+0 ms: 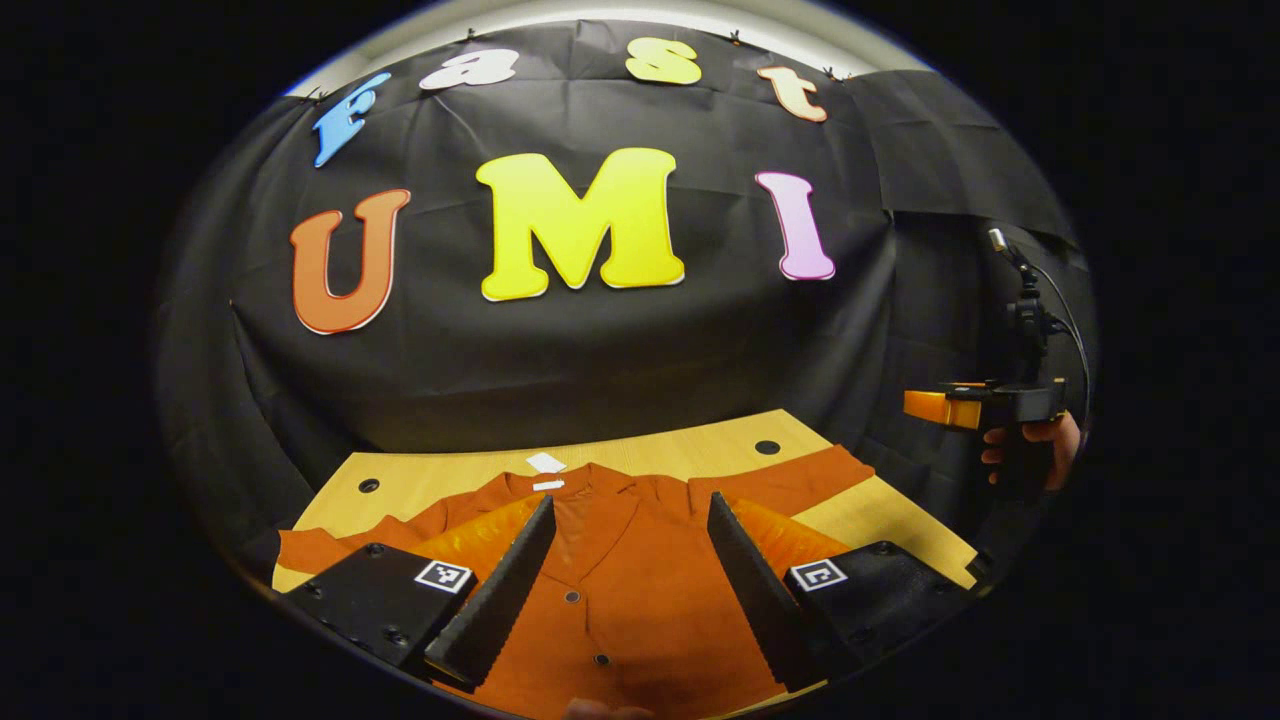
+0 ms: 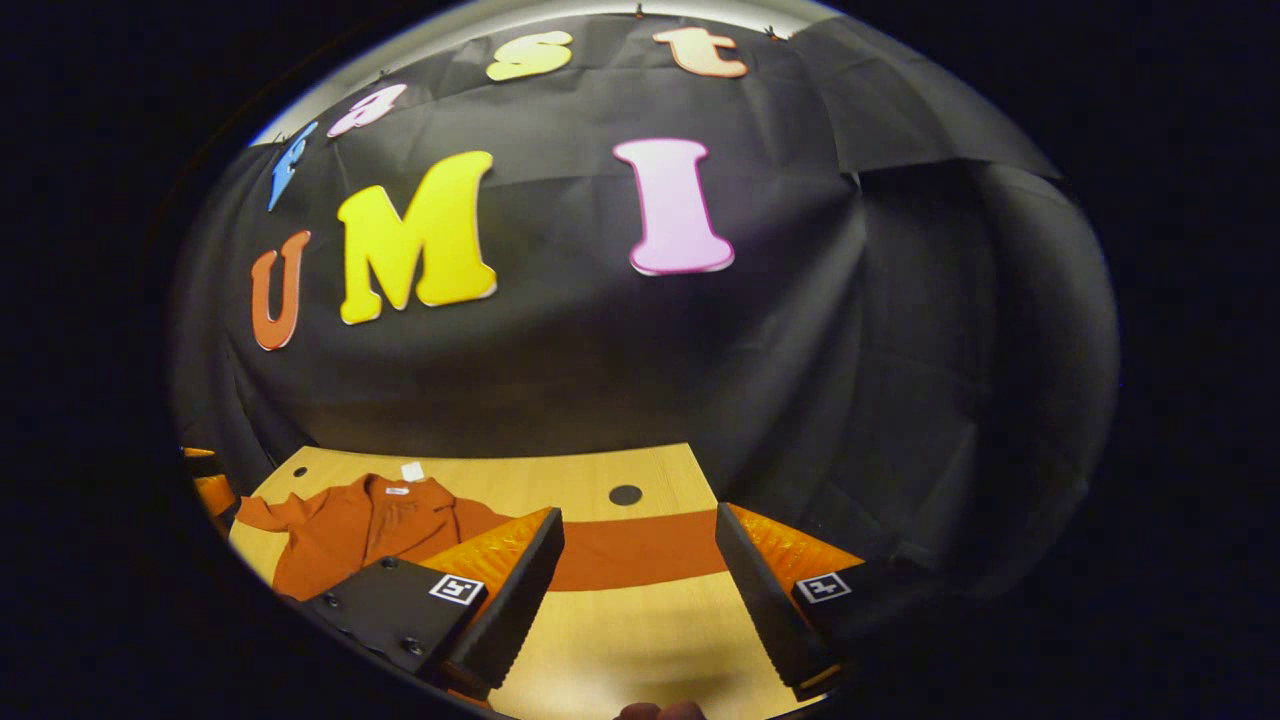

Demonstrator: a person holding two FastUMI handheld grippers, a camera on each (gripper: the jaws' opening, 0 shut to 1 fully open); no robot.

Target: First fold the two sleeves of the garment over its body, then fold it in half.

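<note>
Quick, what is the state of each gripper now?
Left gripper: open, above the shirt, holding nothing.
Right gripper: open, holding nothing.

Right gripper above the shirt's sleeve

The right gripper [image 2: 640, 600] hangs over the wooden table [image 2: 640, 640] with its fingers [image 2: 520, 590] spread wide apart and nothing between them. An orange shirt [image 2: 360, 530] lies flat to the left, one sleeve [image 2: 640, 550] stretched across the table beyond the fingers.
</note>
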